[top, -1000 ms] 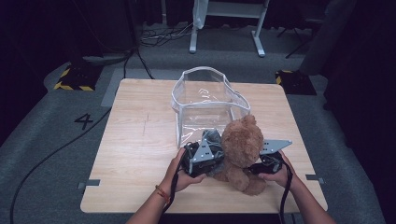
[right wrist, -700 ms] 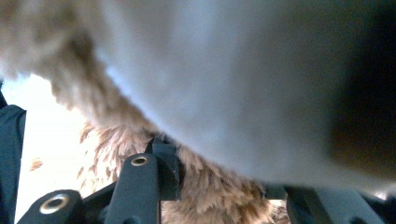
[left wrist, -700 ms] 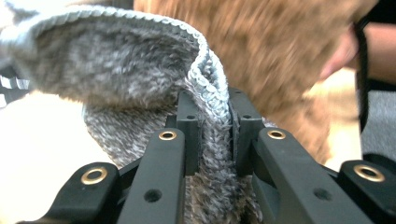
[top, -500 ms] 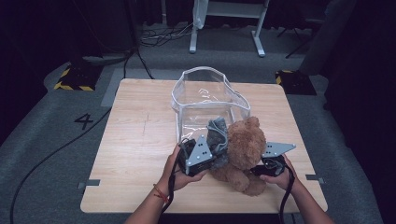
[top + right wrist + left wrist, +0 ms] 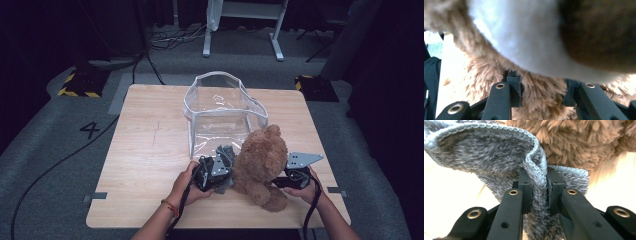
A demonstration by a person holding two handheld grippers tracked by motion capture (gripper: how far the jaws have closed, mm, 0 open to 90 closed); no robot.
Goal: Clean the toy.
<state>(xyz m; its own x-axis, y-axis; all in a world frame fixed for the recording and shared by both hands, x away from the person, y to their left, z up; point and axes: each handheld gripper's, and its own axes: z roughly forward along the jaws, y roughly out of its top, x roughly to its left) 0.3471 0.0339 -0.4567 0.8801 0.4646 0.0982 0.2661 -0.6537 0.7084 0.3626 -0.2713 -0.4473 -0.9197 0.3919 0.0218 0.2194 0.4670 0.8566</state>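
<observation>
A brown teddy bear (image 5: 262,155) sits on the wooden table (image 5: 145,150) near the front edge, just in front of a clear plastic bag (image 5: 222,107). My left gripper (image 5: 228,166) is at the bear's left side, shut on a fold of grey knitted cloth (image 5: 225,152). In the left gripper view the cloth (image 5: 491,152) is pinched between the pads of the left gripper (image 5: 539,182), with bear fur (image 5: 579,140) behind. My right gripper (image 5: 281,176) is at the bear's right side. Its jaws have just been closing, and the right gripper (image 5: 541,85) presses on a tuft of the bear's fur (image 5: 541,102).
The clear bag stands open-topped at the table's middle, its rim edged in white. Bare wood lies to the left of the bag. Beyond the table are grey carpet, cables (image 5: 150,65) and a white stand (image 5: 240,30).
The left gripper rose with the grey cloth beside the bear, then sank back toward the table. The right hand stayed at the bear's right side.
</observation>
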